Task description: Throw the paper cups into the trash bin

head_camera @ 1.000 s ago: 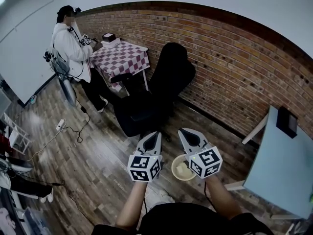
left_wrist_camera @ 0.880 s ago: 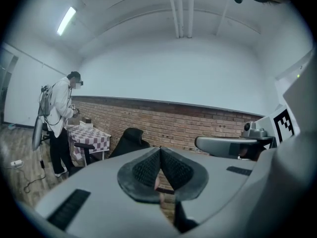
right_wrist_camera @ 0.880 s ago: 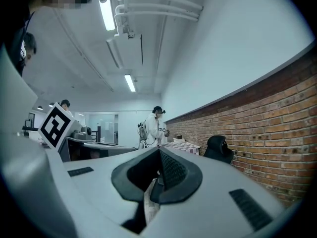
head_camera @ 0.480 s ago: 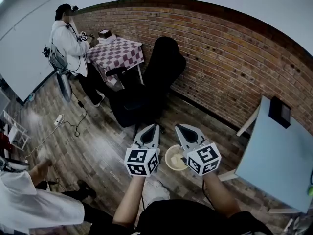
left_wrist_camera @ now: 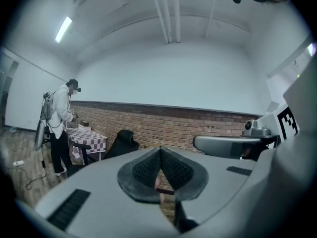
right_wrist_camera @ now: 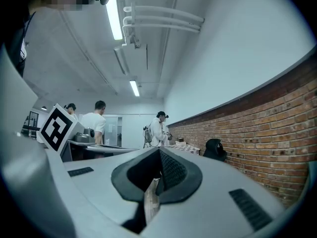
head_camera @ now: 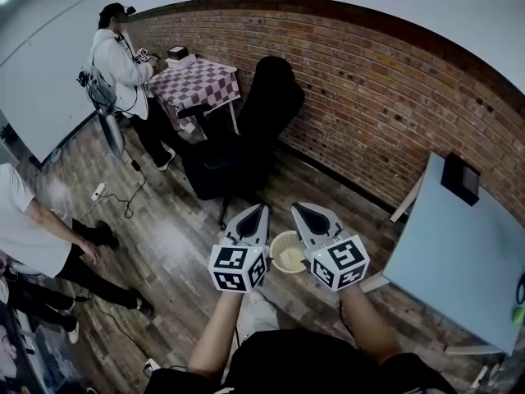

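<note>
Since half a second ago, both grippers and the cup have been carried a little further toward the black chair [head_camera: 246,138], and the person in the white shirt [head_camera: 25,220] at the left edge, who was bent low, is now seen standing up. The paper cup [head_camera: 287,253] is held up over the wooden floor [head_camera: 164,245], just between the two grippers, with its open top turned up. The right gripper [head_camera: 302,212] is closed on the cup: in the right gripper view a thin pale strip of its wall is pinched between the two dark pads. The left gripper [head_camera: 257,213] is held just beside the cup, and in the left gripper view its jaws are seen pressed together. Both grippers are pointed away from the holder, toward the chair. Behind the chair a long brick wall [head_camera: 369,97] is seen. At the far end of that wall a worktop with a checked cloth [head_camera: 201,84] is set, and a small box [head_camera: 175,53] is laid on it. A second person in a white top [head_camera: 119,64] is standing right by that worktop. On the right a pale blue worktop [head_camera: 467,261] is seen, and a black box [head_camera: 459,179] is placed near its far corner.
</note>
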A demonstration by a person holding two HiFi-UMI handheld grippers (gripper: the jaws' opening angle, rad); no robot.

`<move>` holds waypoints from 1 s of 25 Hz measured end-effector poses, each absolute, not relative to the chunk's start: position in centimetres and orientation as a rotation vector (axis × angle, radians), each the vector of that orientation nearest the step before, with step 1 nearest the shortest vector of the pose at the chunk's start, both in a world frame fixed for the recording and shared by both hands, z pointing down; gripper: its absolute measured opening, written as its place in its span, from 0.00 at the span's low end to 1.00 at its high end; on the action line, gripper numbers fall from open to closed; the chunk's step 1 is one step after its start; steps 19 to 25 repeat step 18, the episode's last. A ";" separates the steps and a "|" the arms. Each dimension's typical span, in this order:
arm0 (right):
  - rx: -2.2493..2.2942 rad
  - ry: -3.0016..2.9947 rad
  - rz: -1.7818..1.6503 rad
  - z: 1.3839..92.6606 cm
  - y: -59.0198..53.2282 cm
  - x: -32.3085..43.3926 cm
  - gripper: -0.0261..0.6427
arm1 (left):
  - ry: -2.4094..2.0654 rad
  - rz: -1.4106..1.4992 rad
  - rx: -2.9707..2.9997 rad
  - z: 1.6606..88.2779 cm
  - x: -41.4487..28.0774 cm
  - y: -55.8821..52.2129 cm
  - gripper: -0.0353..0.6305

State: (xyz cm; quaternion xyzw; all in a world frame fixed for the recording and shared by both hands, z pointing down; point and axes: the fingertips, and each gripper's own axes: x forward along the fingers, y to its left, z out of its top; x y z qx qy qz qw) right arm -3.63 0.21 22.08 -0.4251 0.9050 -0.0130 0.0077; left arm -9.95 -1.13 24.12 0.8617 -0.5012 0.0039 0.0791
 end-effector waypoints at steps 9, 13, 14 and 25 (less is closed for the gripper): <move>-1.296 2.840 -0.020 21.4 4.1 -1.5 0.05 | -1.532 0.039 2.593 23.6 -7.3 3.1 0.06; -1.274 2.849 -0.020 21.3 5.6 -0.5 0.05 | -1.539 0.042 2.593 23.4 -6.1 4.7 0.06; -1.269 2.850 -0.022 21.3 6.0 -0.2 0.05 | -1.541 0.044 2.593 23.4 -5.7 5.1 0.06; -1.258 2.854 -0.025 21.4 7.3 1.0 0.05 | -1.546 0.046 2.592 23.3 -4.5 6.5 0.06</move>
